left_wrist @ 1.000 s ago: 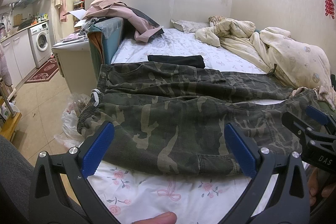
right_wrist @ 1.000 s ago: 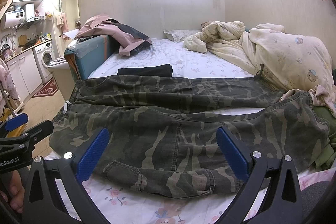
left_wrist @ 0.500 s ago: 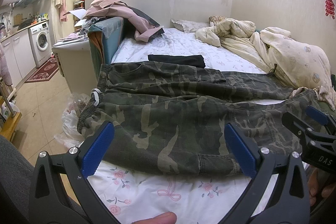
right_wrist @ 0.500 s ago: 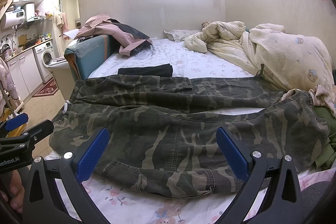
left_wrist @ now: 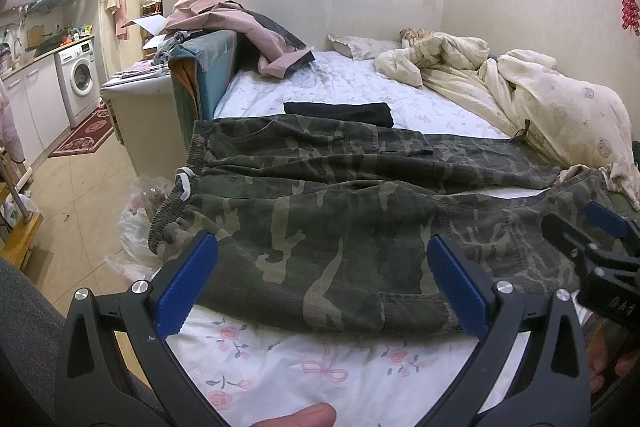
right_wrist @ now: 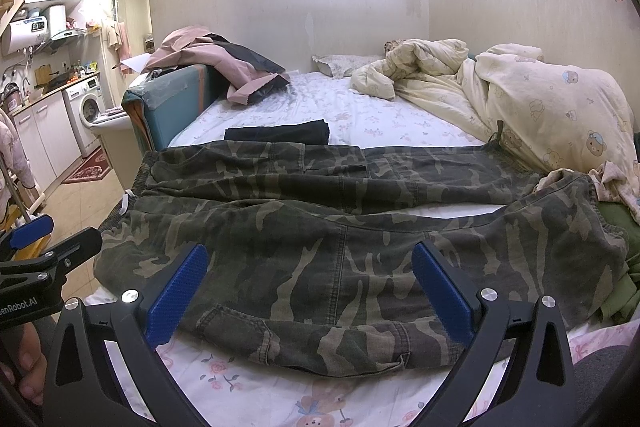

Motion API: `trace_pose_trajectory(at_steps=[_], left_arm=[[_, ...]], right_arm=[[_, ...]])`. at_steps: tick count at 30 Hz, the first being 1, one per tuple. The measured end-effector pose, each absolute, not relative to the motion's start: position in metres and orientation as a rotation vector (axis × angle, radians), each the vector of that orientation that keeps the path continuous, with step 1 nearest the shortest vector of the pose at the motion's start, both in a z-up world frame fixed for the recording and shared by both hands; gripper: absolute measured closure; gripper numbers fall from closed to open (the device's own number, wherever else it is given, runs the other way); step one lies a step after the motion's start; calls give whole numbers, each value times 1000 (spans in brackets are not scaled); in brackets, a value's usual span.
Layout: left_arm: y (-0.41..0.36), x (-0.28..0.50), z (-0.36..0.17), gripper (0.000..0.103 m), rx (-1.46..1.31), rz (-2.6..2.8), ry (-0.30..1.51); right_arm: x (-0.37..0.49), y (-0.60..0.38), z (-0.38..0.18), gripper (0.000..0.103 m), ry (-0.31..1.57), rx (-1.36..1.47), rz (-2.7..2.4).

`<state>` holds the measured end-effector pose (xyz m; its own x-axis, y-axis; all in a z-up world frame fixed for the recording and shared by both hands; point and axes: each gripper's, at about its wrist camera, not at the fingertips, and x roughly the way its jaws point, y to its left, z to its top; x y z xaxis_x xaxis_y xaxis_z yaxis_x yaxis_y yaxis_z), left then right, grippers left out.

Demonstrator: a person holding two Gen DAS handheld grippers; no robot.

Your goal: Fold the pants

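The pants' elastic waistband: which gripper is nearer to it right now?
Left. The left gripper hangs open over the near leg by the waistband end; the right gripper, also open, sits farther along toward the cuffs.

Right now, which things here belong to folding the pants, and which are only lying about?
For the job:
camouflage pants
left gripper, open
right gripper, open

Just lying about:
folded black garment
cream duvet
pink jacket
pillow
washing machine

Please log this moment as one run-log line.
camouflage pants flat, unfolded on bed | left gripper open | right gripper open
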<state>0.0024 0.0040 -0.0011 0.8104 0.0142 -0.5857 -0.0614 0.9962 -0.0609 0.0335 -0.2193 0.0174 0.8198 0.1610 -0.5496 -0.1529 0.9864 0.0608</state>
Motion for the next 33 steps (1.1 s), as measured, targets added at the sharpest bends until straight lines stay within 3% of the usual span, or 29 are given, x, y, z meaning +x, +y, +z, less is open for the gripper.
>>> trace_pose_trajectory(at_steps=[10,18,23,27,28,30,31,33], left_arm=[[104,70,-20,0,-180,333,824],[212,84,-85,1,-459,577,1030],[231,92,-140,2,-658,572,1165],[220,108,-159,7,-698,515,1163],[219,113,-162,9,-701,497,1156],[214,125,-166,44,-728,453,1156],[212,129,-166,50,-739,448,1163],[207,131,-162,84,-736,438,1150]], right_arm=[[88,-306,41,0,667,124,9],[111,-374,28,0,737,301,-63],[119,-376,23,0,751,326,-69],[126,-371,19,0,765,311,-68],[126,-371,18,0,767,311,-68],[127,-372,16,0,777,306,-74],[128,-372,14,0,778,303,-76],[129,-376,12,0,793,307,-85]])
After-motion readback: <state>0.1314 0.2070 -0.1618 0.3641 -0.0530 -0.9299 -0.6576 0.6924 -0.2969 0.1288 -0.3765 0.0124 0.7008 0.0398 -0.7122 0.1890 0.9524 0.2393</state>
